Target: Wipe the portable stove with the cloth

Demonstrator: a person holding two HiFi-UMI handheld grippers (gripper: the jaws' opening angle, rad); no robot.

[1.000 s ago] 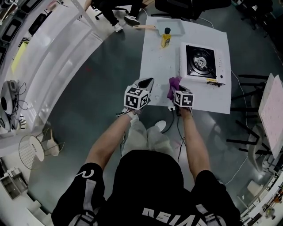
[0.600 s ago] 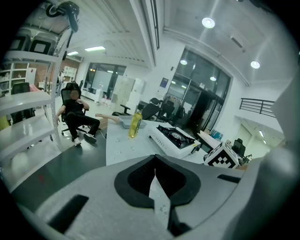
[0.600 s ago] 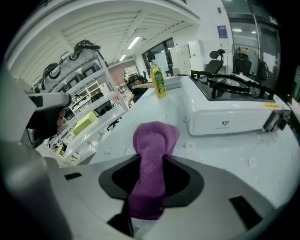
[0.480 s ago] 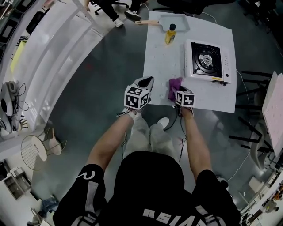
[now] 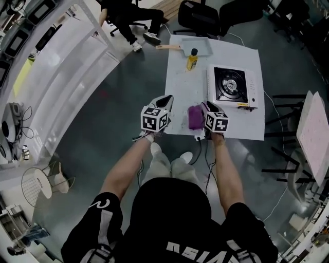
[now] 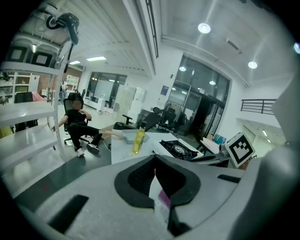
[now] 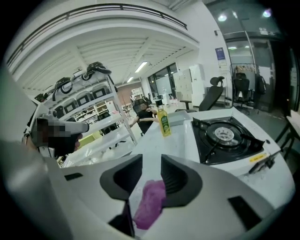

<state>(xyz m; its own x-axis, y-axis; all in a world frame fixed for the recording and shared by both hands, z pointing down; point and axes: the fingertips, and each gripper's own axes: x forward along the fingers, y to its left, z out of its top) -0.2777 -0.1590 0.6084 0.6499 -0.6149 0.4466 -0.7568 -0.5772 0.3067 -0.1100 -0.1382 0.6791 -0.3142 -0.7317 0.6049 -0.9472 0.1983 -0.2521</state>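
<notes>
The portable stove (image 5: 229, 87), white with a black burner, sits at the table's right; the right gripper view shows it (image 7: 225, 138) ahead and to the right. The purple cloth (image 5: 195, 117) lies bunched on the white table (image 5: 180, 92) near its front edge. My right gripper (image 5: 208, 107) hovers just right of the cloth. Its jaws have just been opening and stand apart (image 7: 151, 171); the cloth (image 7: 150, 204) shows low in the gap, and neither pad presses on it. My left gripper (image 5: 165, 100) hangs over the table's left front corner, its jaws (image 6: 155, 164) closed and holding nothing.
A yellow bottle (image 5: 192, 58) and a grey tray with a wooden handle (image 5: 193, 45) stand at the table's far end. A person sits on an office chair (image 5: 123, 15) beyond the table. White shelving (image 5: 61, 61) runs along the left.
The cloth, earlier hanging from the right gripper's jaws, now lies on the table beside it. The right gripper has risen and both grippers have shifted slightly.
</notes>
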